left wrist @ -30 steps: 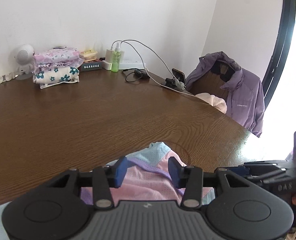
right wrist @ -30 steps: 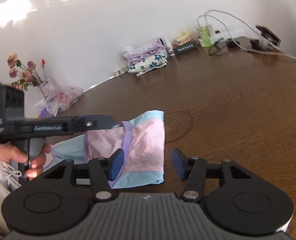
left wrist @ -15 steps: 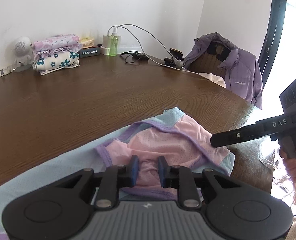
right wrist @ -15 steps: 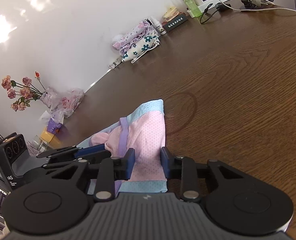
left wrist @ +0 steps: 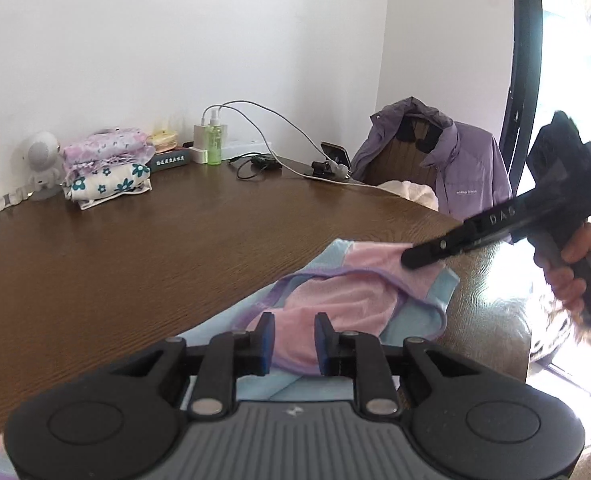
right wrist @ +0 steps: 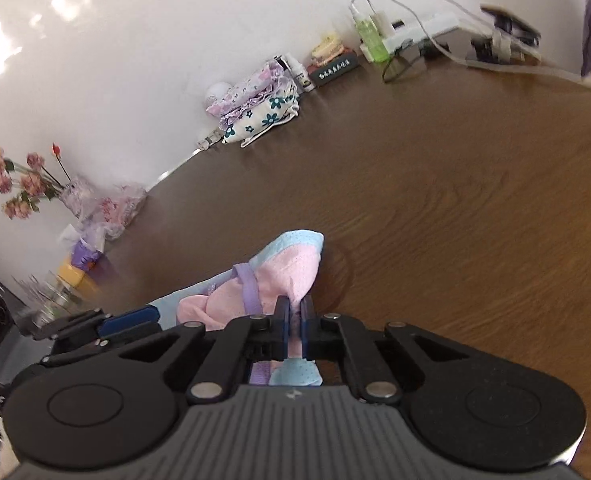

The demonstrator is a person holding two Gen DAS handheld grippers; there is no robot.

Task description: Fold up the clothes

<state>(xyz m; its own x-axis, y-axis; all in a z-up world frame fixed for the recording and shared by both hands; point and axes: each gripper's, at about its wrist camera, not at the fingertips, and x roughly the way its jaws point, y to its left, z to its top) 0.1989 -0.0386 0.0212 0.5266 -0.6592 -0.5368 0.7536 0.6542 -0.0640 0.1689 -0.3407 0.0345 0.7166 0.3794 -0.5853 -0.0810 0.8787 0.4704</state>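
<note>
Right hand-held gripper (right wrist: 294, 330) pinches the pink garment (right wrist: 295, 270) on the table (right wrist: 455, 240); left hand-held gripper (left wrist: 294, 340) grips its purple-edged fold.

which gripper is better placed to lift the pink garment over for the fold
Probably the right gripper: its jaws are pinched shut on a pink fold of the pink garment. The left gripper has cloth bunched between its narrowed fingers, nearer the purple-trimmed edge, better for anchoring.

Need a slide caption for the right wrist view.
Right gripper clamps the pink-and-blue garment at the wooden table's edge.
</note>
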